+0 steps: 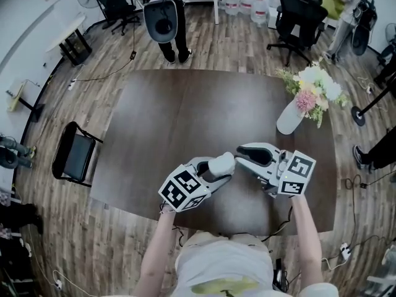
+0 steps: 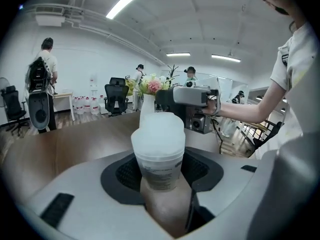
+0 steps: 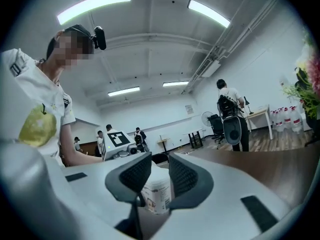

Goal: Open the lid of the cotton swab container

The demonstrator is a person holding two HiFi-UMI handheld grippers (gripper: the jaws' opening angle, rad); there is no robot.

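The cotton swab container (image 1: 222,163) is a small frosted white tub with a printed label. It is held just above the dark table, near its front edge. My left gripper (image 1: 218,169) is shut on its body, and in the left gripper view the container (image 2: 159,156) stands upright between the pads with its domed lid (image 2: 159,129) sitting on top. My right gripper (image 1: 241,153) comes in from the right with its tips by the container's top. In the right gripper view, its jaws (image 3: 160,173) stand a narrow gap apart with nothing between them. The container (image 3: 156,198) shows just beyond that gap.
A white vase of flowers (image 1: 298,111) stands at the right of the brown table (image 1: 185,116). A black chair (image 1: 74,154) stands off the table's left edge. A person (image 1: 168,23) stands beyond the far edge, with office chairs (image 1: 300,20) and water bottles behind.
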